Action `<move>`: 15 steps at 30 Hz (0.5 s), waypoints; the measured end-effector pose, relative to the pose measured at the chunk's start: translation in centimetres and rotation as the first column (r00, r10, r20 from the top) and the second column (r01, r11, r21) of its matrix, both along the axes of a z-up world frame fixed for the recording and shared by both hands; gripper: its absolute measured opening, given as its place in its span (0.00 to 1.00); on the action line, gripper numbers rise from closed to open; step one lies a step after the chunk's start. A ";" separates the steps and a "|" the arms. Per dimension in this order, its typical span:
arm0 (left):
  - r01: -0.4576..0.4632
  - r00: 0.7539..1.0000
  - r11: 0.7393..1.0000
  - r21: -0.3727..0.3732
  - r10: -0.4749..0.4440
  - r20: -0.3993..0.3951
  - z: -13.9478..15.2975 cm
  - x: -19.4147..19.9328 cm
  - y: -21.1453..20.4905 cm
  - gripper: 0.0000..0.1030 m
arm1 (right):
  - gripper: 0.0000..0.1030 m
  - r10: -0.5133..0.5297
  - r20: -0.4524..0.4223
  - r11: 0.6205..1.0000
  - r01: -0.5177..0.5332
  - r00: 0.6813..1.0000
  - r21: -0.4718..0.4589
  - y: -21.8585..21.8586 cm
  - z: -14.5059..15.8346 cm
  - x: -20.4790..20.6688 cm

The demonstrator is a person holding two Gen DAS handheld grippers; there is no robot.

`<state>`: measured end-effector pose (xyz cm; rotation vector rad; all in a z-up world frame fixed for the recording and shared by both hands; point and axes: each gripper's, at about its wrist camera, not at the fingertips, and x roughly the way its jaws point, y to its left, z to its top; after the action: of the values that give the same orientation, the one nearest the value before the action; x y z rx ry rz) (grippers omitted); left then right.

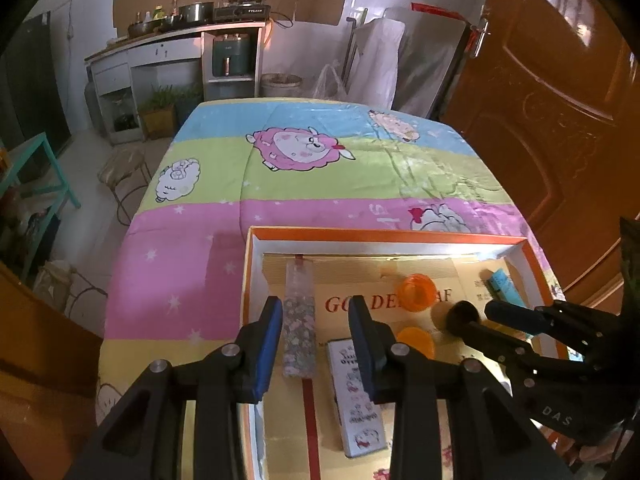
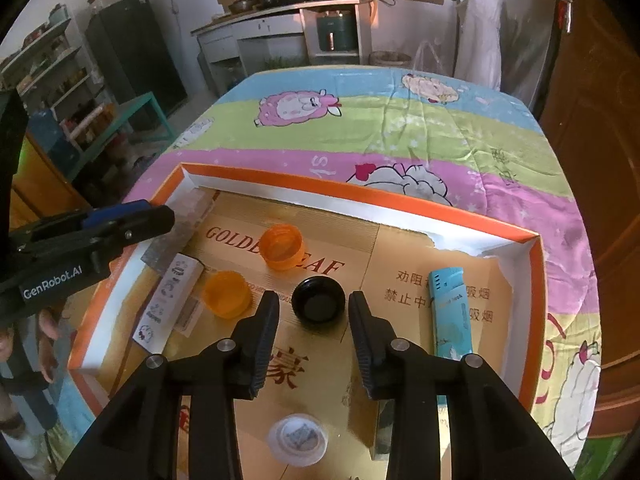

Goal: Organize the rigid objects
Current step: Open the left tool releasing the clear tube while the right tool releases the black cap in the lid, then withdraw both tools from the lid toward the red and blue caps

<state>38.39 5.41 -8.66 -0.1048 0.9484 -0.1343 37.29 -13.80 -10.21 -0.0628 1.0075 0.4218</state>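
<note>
Left fingers (image 1: 272, 328): apart, straddling the tube (image 1: 298, 320), which lies flat in the box; no grip on it. One pad sits just beside the tube, so a sideways drift would likely roll it against the box wall.
Right fingers (image 2: 264, 328): apart, with the black cap (image 2: 318, 300) just ahead of the tips, untouched. The two tools are near each other over the box, and crossing paths could knock them together.
Table (image 1: 280, 184): covered by a soft sheep-print cloth. Anything set outside the box may tilt or slide on the wrinkles.
Box (image 1: 384, 235): orange rim, gold lining, sitting at the near end of the table. A push on its wall would probably shift it and everything inside.
Tube: round and smooth. If the fingers close off-centre it may squirt out.
Pack (image 1: 356, 400): lies just beside the tube, under the left tool. A low pass could drag it askew.
Lighter (image 2: 450, 308): flat at the box's right side, near the right tool. An outward swing could flick it.
Orange caps (image 2: 282, 246): two, one further back and one nearer (image 2: 226, 294), both near the black cap. Light, and easily scattered by a nudge.
Black cap: low and round. A shallow pinch may slip off its rim.
Clear lid (image 2: 298, 436): beneath the right tool, hard to see, so easily pressed or trapped.
</note>
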 end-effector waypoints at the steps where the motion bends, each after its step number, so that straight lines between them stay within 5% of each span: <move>1: 0.002 1.000 1.000 -0.001 -0.002 0.004 0.3 -0.4 0.0 0.33 | 0.36 0.000 0.004 1.000 0.000 1.000 0.002 0.0 0.2 -0.2; 15: -0.004 0.998 1.000 -0.007 0.004 0.056 2.7 -4.8 -0.9 0.33 | 0.37 -0.013 0.023 0.999 0.012 1.000 0.030 -0.7 2.2 -3.7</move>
<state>33.63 4.53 -5.94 -0.1082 0.8917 -0.1362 33.56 -14.54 -8.00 -0.0349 0.9780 0.4235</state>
